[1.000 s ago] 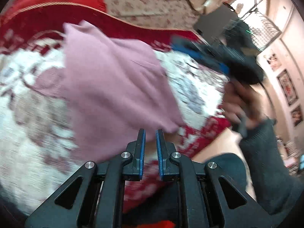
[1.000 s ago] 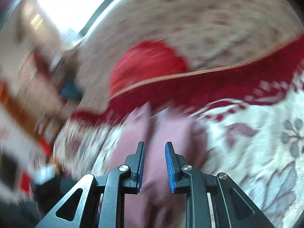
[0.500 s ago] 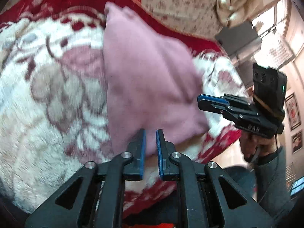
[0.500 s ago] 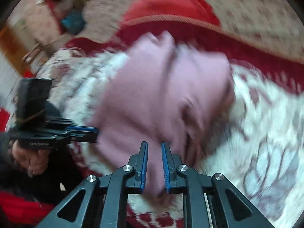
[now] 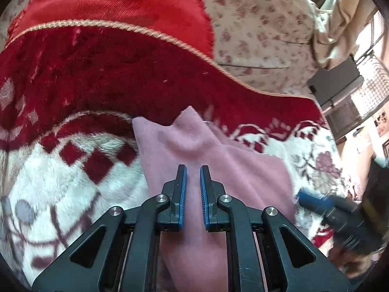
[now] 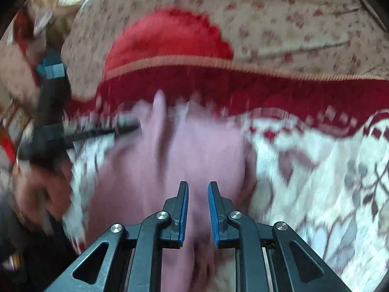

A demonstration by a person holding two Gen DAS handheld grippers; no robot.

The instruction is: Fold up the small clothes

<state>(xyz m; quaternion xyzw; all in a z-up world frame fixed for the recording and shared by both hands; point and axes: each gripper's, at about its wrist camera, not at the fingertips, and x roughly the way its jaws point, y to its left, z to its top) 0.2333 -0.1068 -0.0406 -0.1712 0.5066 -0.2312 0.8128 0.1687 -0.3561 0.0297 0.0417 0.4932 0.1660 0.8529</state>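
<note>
A small pink garment (image 5: pixel 243 170) lies folded on a red and white plush blanket (image 5: pixel 85 170), its far corners peaked up. My left gripper (image 5: pixel 193 168) hovers over the garment's middle, jaws nearly together, nothing between the pads. In the same view my right gripper (image 5: pixel 313 200) shows as a blurred blue tip at the garment's right edge. In the blurred right wrist view my right gripper (image 6: pixel 198 183) is over the near part of the garment (image 6: pixel 199 150); its jaws are opening and hold nothing. The left gripper (image 6: pixel 121 126) reaches in from the left, held by a hand (image 6: pixel 36 189).
The blanket's dark red border (image 5: pixel 121 73) with corded trim runs behind the garment. Beyond it are a red cushion (image 5: pixel 109 2) and a floral sheet (image 5: pixel 255 24). A dark box (image 5: pixel 338 80) and a barred window (image 5: pixel 369 82) are at the far right.
The garment, raised and spread a second ago, now lies folded on the blanket. My left gripper has moved forward over it toward the far edge. The right gripper's jaws narrowed, then widened a little.
</note>
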